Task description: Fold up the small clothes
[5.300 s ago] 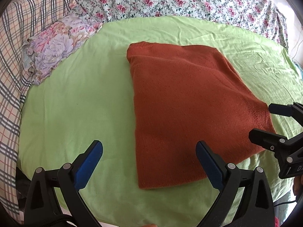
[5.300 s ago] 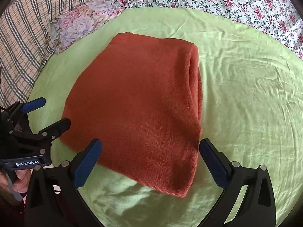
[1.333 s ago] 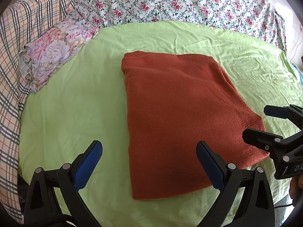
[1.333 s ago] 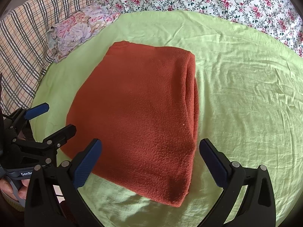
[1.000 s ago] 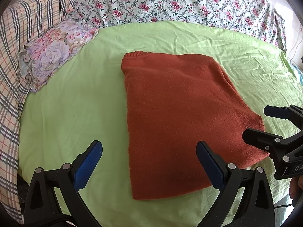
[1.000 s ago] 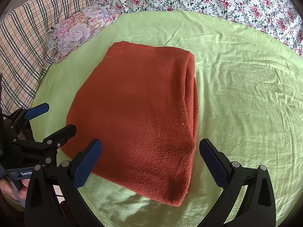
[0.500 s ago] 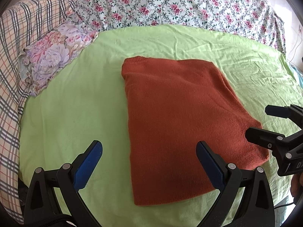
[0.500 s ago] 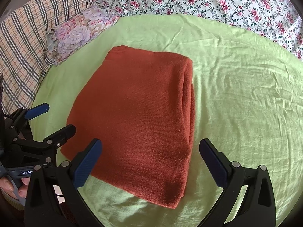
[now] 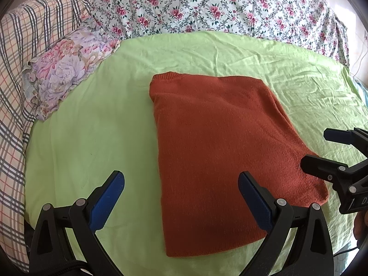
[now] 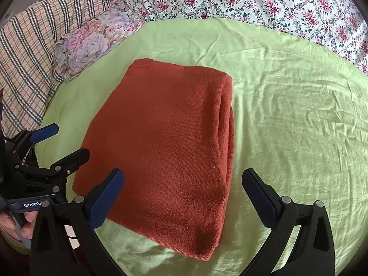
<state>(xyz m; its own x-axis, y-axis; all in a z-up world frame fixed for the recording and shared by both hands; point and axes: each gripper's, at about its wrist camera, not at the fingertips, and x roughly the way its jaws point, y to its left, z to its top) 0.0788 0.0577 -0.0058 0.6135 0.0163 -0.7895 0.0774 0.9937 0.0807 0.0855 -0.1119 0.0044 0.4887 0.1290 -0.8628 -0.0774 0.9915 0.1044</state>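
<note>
Wrinkled green sheet (image 9: 96, 124) under folded rust knit sweater (image 9: 220, 142); left tongs (image 9: 181, 197), right tongs (image 10: 184, 191) spread, empty.

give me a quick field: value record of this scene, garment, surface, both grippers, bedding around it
garment: rust-orange knit sweater, folded into a rectangle, lying flat
surface: light green sheet, wrinkled
fold edge: layered thick edge on the sweater's right side, seen in the right wrist view
left gripper: open, holding nothing, near the sweater's near left edge
right gripper: open, holding nothing, above the sweater's near end
bedding: floral pillow to the left, plaid fabric beyond it, rose-print quilt at the far side
</note>
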